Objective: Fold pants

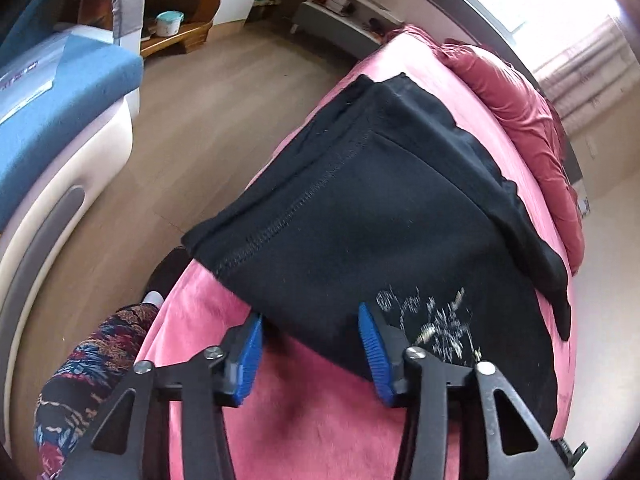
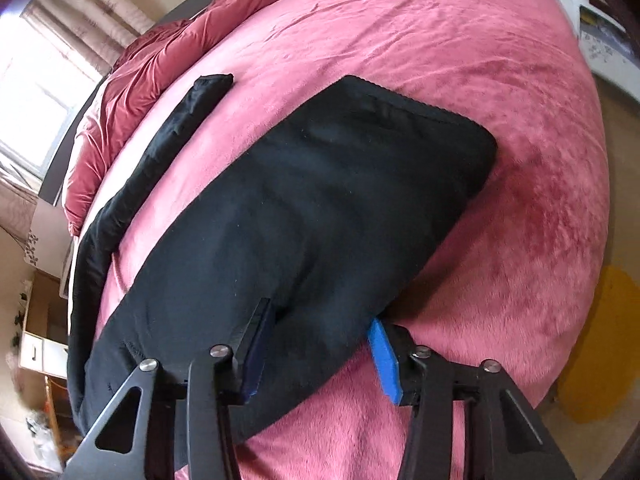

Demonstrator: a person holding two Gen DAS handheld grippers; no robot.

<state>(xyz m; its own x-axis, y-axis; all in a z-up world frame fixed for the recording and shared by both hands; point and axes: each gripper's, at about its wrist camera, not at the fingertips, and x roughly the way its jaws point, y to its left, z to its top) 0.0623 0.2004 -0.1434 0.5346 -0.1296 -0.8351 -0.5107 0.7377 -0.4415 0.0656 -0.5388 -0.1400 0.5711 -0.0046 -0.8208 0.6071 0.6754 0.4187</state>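
One pair of black pants point(image 1: 360, 208) lies on the pink bed point(image 1: 304, 412) straight ahead of my jaws, folded over on itself with a stitched seam running away from me on the left side. In the right wrist view the pants point(image 2: 304, 216) stretch away from my jaws as one broad dark slab with a rounded far end, and one narrow black strip point(image 2: 168, 128) trails off to the left of it across the blanket.

My left gripper point(image 1: 312, 354) has its jaws spread wide; the near edge of the pants sits between the two blue pads, and I cannot tell whether either pad touches the cloth. My right gripper point(image 2: 320, 354) also has its jaws apart, with the near end of the pants lying between them and draped over the left pad.

Beyond the pants, a bunched red quilt point(image 1: 520, 120) sits at the far side of the bed. To the left of my left jaws, across the wooden floor point(image 1: 192, 120), stands one blue-topped sofa point(image 1: 60, 100), and farther off one white tub with a teal lid point(image 1: 169, 23); its contents are hidden.
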